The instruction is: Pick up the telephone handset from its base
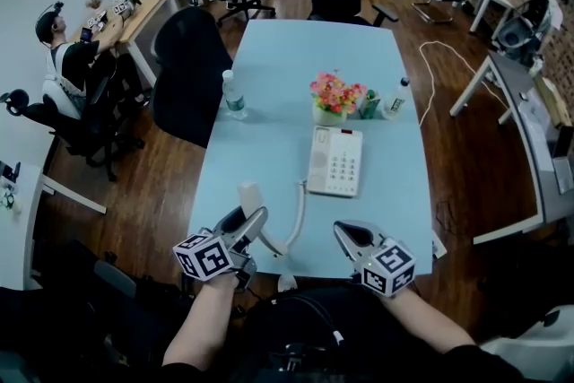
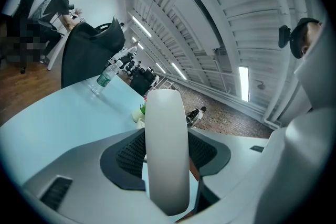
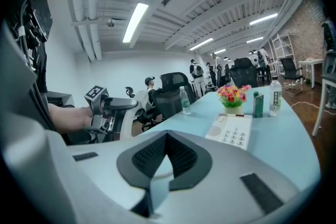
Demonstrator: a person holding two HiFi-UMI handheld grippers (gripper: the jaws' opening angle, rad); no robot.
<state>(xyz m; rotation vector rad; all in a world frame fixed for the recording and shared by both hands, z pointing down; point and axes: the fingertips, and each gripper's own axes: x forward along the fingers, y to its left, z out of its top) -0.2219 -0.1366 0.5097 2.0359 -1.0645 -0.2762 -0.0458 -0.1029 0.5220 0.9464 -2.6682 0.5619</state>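
Note:
The white handset (image 1: 256, 206) is off its base and stands up between the jaws of my left gripper (image 1: 248, 233), which is shut on it above the table's near edge. In the left gripper view the handset (image 2: 167, 165) fills the middle, with the dark pads (image 2: 130, 155) pressed on both sides. Its coiled cord (image 1: 299, 211) runs back to the white phone base (image 1: 336, 161), whose cradle side is bare. My right gripper (image 1: 348, 235) hovers over the near edge right of the cord, shut on nothing. In the right gripper view the base (image 3: 231, 131) lies ahead on the right.
On the pale blue table (image 1: 269, 148) stand a pot of flowers (image 1: 334, 96), a green carton (image 1: 369, 106), a small bottle (image 1: 396, 97) and a water bottle (image 1: 233, 94). A black office chair (image 1: 190, 72) stands at the table's left side. A person sits at a desk far left.

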